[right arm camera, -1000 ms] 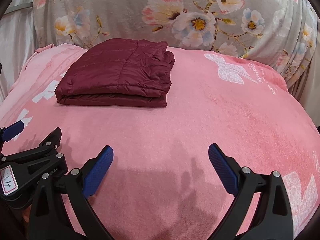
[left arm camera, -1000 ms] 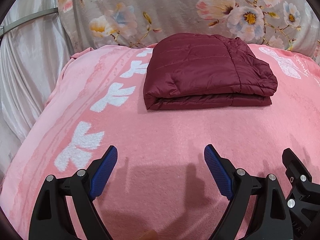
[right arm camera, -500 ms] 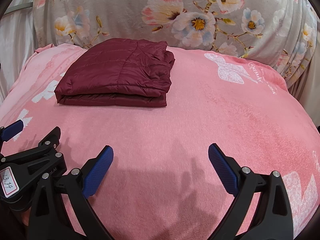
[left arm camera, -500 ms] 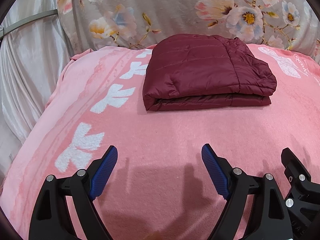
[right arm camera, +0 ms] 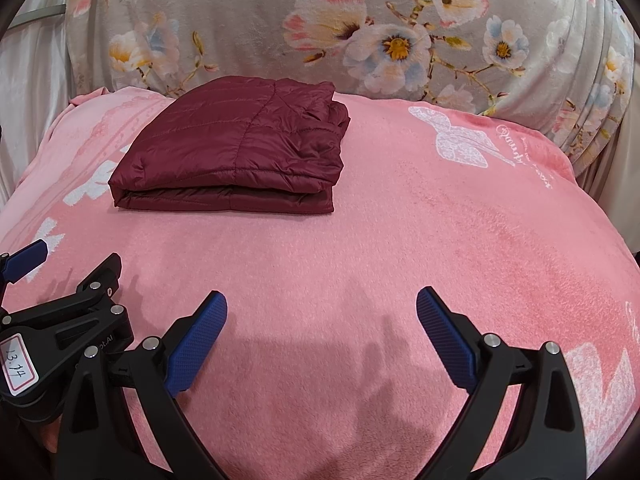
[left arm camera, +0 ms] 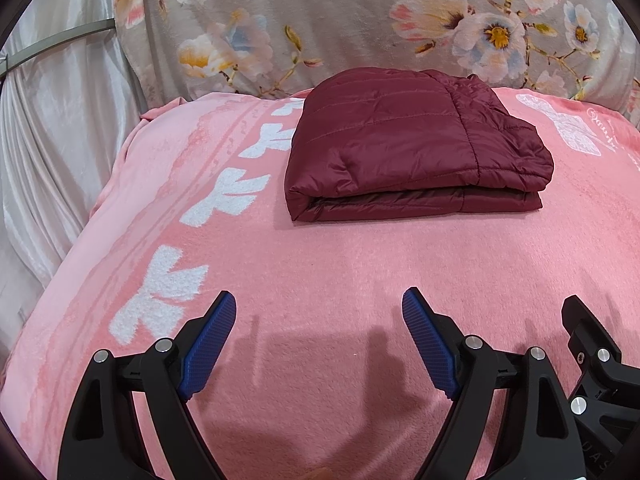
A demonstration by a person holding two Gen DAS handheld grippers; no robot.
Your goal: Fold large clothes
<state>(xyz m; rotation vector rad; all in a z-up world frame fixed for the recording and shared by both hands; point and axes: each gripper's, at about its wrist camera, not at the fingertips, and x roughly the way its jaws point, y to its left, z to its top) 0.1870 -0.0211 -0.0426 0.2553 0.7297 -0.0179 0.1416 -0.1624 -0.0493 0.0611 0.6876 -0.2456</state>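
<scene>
Left gripper (left arm camera: 318,310) hangs low over the pink blanket (left arm camera: 328,264), jaws wide apart w/ nothing between them; they have just been closing a touch, though the blue pads (left arm camera: 208,344) are clear of any cloth. Right gripper (right arm camera: 322,312) sits just beside it, also spread wide & empty, pointing down at bare blanket.

The jacket (left arm camera: 404,148) — dark red, quilted — lies well ahead of both grippers, near the far edge of the blanket, already folded into a flat, squared stack of layers w/ the fold edge facing the cameras. From the right wrist view the jacket (right arm camera: 236,148) sits left of centre; its far right corner looks a bit bunched.

Judgement: folding looks about done, so the step in hand is prob. just pulling back or a last tidy. If a tidy is wanted, go for that bunched corner only — pinch a thin edge, press flat, don't drag the whole stack, since slippery quilted fabric likely slides & springs open.

Around: flowered grey cover (right arm camera: 400,28) rises behind the blanket, pale curtain (left arm camera: 56,128) at left. Nothing stands between grippers & jacket; the only crowding is the two grippers being so close to each other.
</scene>
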